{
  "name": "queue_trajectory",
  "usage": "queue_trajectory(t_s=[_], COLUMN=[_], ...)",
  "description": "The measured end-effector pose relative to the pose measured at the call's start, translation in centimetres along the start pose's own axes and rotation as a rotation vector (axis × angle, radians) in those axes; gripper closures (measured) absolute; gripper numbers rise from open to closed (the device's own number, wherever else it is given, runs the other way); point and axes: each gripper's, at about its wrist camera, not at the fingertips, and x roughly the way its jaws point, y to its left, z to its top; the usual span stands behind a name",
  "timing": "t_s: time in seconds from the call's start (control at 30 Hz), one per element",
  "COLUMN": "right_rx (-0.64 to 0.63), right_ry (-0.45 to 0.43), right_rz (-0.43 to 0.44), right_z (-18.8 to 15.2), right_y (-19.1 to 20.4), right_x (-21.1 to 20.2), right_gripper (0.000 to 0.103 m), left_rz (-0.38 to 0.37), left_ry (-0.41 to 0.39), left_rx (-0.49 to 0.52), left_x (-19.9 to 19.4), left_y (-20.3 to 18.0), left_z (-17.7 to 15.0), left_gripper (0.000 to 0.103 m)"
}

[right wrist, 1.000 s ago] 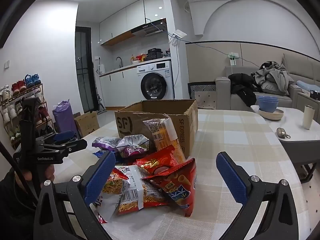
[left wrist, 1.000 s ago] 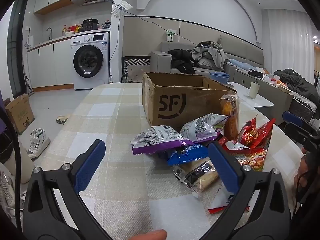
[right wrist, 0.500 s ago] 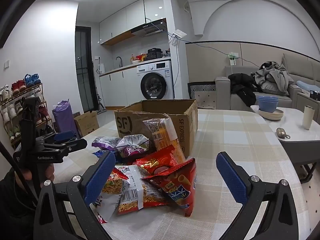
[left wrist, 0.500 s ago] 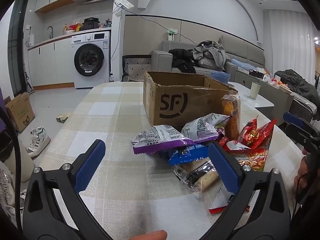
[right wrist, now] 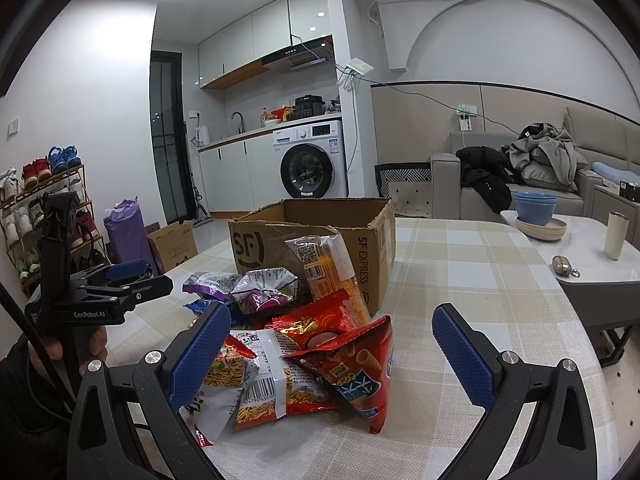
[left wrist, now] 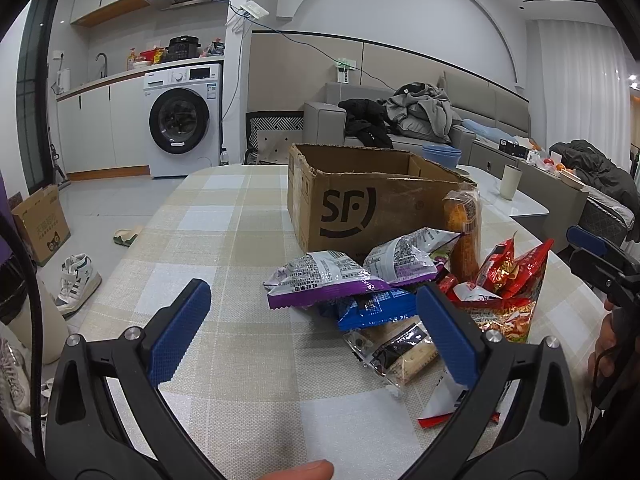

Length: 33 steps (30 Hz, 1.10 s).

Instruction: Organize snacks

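Observation:
A pile of snack packets lies on the checked tablecloth (left wrist: 224, 240) in front of an open cardboard SF box (left wrist: 360, 208). In the left wrist view I see a purple and silver bag (left wrist: 320, 280), a blue packet (left wrist: 372, 308), a biscuit packet (left wrist: 396, 352) and red bags (left wrist: 516, 276). An orange stick packet (right wrist: 328, 272) leans on the box (right wrist: 312, 240). My left gripper (left wrist: 312, 324) is open, just short of the pile. My right gripper (right wrist: 332, 348) is open, with a red cone-snack bag (right wrist: 356, 372) between its fingers, untouched.
A side table (right wrist: 592, 256) with blue bowls (right wrist: 534, 204) and a cup (right wrist: 616, 236) stands right of the dining table. A sofa with clothes, a washing machine (left wrist: 180, 120), a shoe rack (right wrist: 36, 208) and a floor box (left wrist: 40, 224) lie beyond.

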Motion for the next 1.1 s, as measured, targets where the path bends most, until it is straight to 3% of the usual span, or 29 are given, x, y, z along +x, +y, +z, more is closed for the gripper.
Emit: queue_trajectory(t_s=[1.1], right_rx=[-0.004], right_ry=[-0.002], right_rz=[-0.009], right_z=[-0.19], right_y=[-0.19], right_x=[-0.2], right_gripper=[0.0], left_rz=[-0.001], left_ry=[0.001], left_rx=[-0.001], left_x=[0.04], left_y=[0.08], left_z=[0.01], left_gripper=[0.0])
